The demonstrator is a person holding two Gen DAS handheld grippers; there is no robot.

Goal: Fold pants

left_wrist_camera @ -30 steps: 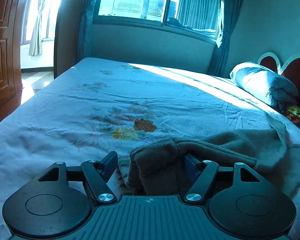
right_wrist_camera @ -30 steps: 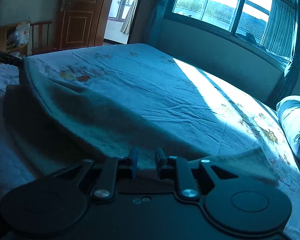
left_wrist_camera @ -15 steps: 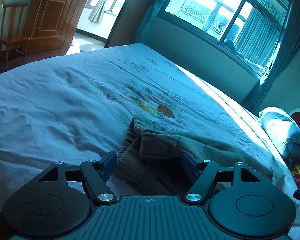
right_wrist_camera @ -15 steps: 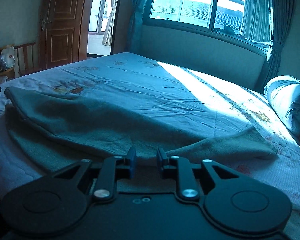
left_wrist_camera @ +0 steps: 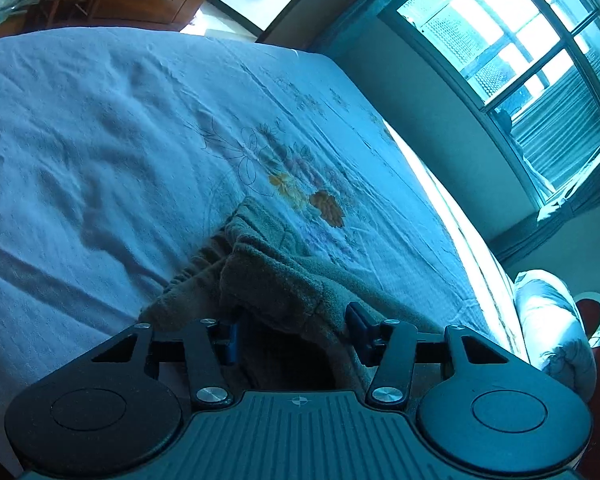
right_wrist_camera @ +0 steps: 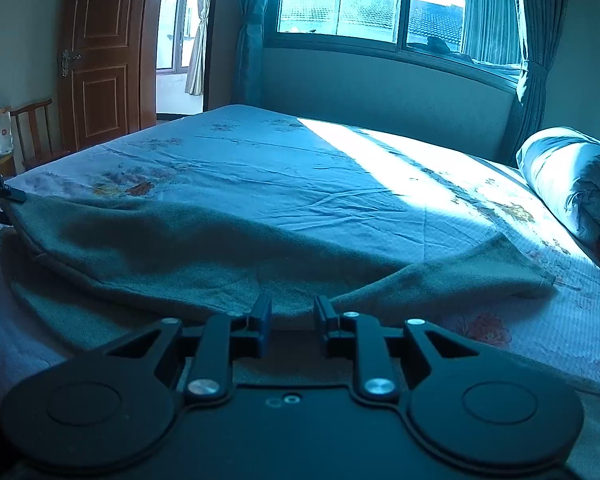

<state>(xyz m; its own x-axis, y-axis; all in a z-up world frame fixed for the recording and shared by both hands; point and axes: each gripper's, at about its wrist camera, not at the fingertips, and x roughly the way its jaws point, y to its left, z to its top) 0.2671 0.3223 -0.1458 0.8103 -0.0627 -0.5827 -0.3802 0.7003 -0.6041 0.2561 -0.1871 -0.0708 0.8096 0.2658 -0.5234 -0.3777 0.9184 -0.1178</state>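
On the floral bed (right_wrist_camera: 380, 184), fleece pants (right_wrist_camera: 180, 252) stretched lengthwise from 9 to 3 o'clock. Left tongs (left_wrist_camera: 292, 332) closing around the bunched waistband (left_wrist_camera: 268, 272) at 12 o'clock, fabric between the jaws, pads seemingly not yet pressing. Right tongs (right_wrist_camera: 290, 314) nearly clenched at the near hem; grip itself not discernible. Rolled quilt (right_wrist_camera: 576, 184) at 2 o'clock, well clear; open sheet beyond.

Left gripper (left_wrist_camera: 294, 332) tilts down, jaws closing on cloth; right gripper (right_wrist_camera: 290, 314) narrowly parted, pinching cloth
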